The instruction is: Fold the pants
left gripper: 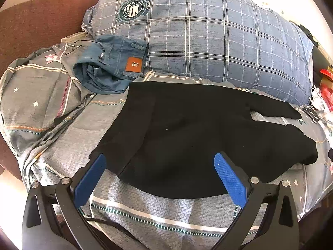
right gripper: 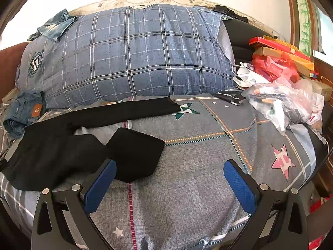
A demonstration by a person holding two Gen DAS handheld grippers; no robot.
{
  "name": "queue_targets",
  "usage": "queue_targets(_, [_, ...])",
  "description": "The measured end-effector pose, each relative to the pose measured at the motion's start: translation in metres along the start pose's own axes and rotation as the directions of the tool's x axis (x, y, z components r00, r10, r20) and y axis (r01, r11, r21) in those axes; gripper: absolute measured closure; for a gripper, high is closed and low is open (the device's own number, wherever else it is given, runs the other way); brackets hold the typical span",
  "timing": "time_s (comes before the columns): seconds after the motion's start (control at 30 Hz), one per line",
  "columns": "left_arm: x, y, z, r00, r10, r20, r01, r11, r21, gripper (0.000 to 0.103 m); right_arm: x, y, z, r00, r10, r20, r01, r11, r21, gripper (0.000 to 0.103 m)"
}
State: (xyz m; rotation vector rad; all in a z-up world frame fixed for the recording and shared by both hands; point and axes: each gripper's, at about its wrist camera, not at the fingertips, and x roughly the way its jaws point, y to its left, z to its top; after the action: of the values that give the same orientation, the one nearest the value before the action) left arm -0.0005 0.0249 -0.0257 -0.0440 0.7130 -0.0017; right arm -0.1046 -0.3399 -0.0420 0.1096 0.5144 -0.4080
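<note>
Bedding fills both views: a grey quilt with stars and striped bands covers the bed, and a big blue plaid cushion lies along its far side. On the quilt, spread flat, are the black pants, waist end toward the left gripper and legs running off toward the right. The legs lie apart, the far one stretched straight below the cushion, the near one with its end turned back on itself into a flap beside the right gripper. By my reading the folding has scarcely begun: the legs are not yet laid one on the other, and the lengthwise folds are all left to do. The left gripper hovers over the waist edge with its blue pads wide apart and nothing between them; the right one is likewise spread wide and empty, its left pad just at the turned-back flap. Beyond the black pair sits a bundled pair of jeans, already folded small, and more denim rests atop the cushion. As for writing, the round crest on the cushion carries lettering too warped to read, and the tan leather patch on the jeans shows only a small emblem.
</note>
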Motion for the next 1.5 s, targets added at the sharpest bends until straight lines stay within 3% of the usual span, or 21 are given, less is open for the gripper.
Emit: queue_targets(1.5, [0.002,-0.014,-0.001,1.000,-0.012,-0.017,0.012,0.999,0.049,0.000,0.000,0.000,0.001,1.000,-0.005,0.002,0.005,1.000,-0.005,0.000])
